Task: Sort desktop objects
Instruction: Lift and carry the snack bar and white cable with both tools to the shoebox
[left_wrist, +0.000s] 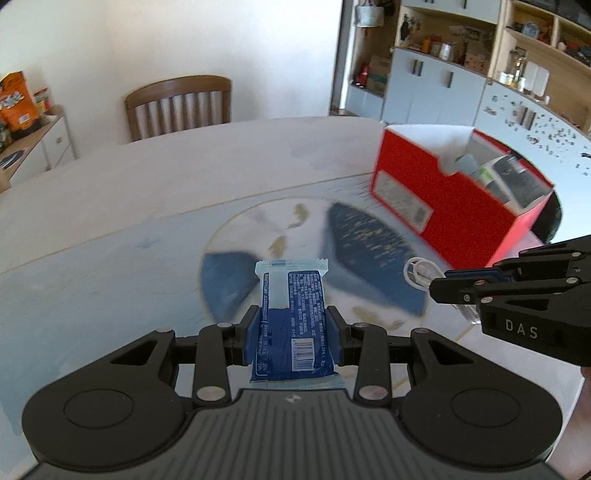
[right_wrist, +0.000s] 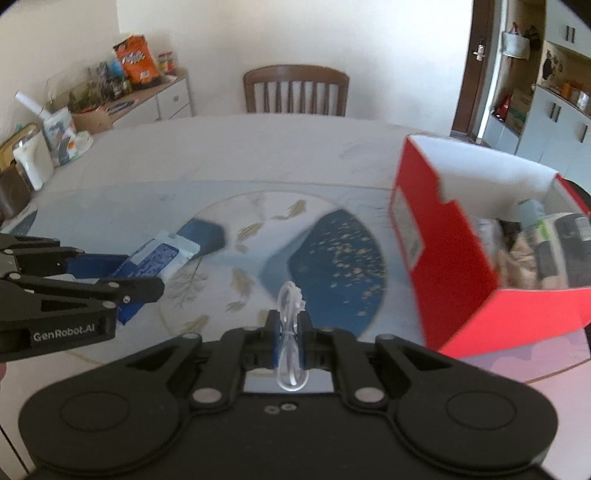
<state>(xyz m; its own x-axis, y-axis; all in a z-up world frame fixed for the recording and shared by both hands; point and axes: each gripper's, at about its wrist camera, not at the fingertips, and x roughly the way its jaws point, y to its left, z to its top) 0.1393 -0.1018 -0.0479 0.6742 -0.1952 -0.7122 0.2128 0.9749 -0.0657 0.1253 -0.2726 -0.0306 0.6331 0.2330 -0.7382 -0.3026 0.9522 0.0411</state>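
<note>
Beside the red box (right_wrist: 450, 266): left gripper (left_wrist: 291, 328) jaws clamp a blue packet (left_wrist: 291, 321), right gripper (right_wrist: 288, 339) jaws pinch a coiled white cable (right_wrist: 290, 314), both likely for boxing.

Each tool is matte black plastic with blue pads, silver pivot screws and two round housings. The left tool (left_wrist: 291, 334) reads "GenRobot.AI"; the right tool (right_wrist: 290, 341) reads "DAS".

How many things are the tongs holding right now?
2. The left tongs grip a blue snack packet; the right tongs pinch a coiled white cable.
</note>
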